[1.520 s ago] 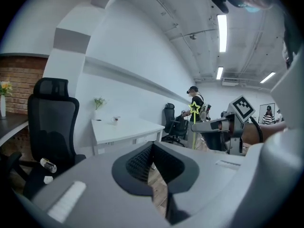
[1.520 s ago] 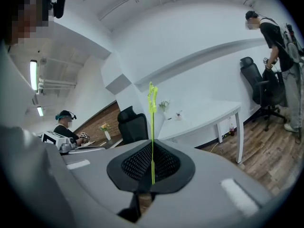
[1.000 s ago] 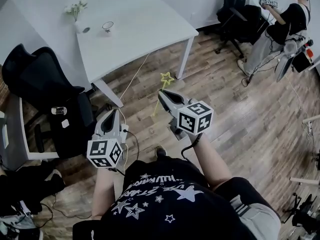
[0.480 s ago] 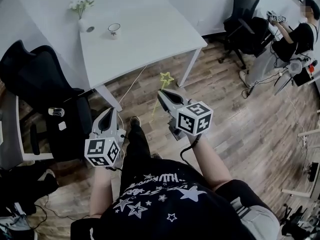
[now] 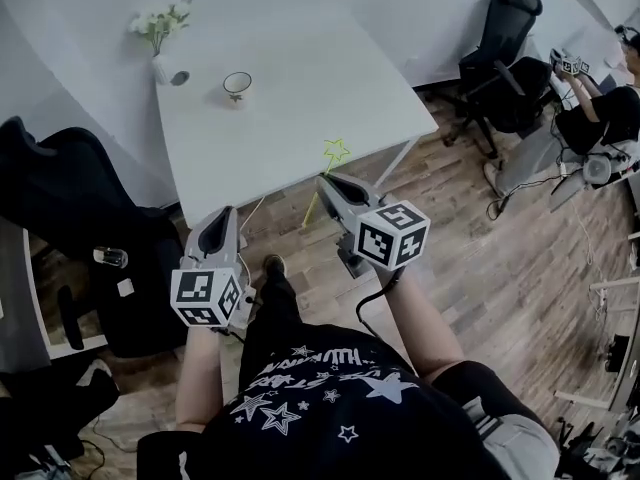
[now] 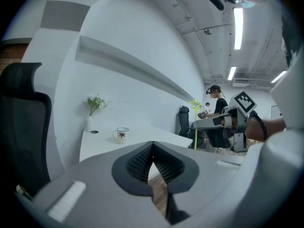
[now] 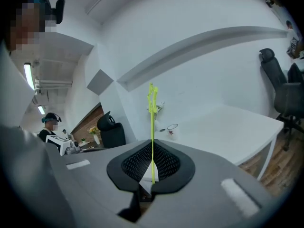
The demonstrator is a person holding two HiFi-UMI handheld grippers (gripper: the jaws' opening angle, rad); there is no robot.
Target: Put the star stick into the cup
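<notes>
Right hand-held gripper (image 5: 326,182) pinches the star stick (image 7: 152,122) — thin, yellow-green

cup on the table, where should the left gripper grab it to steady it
Probably low across the wall of the cup, coming in level from the near edge of the table: it stands upright with its handle to the left in the left gripper view, and this leaves the mouth free.

- The cup (image 5: 237,85) is sitting on the tabletop (image 5: 330,58) in the upper middle, with a vase (image 5: 162,67) standing just left of it.
- The star stick (image 5: 334,153) is sticking up from the right gripper (image 5: 325,181) at centre, over the tabletop's near edge.
- The left gripper (image 5: 220,214) is hovering lower left of the right gripper.
</notes>
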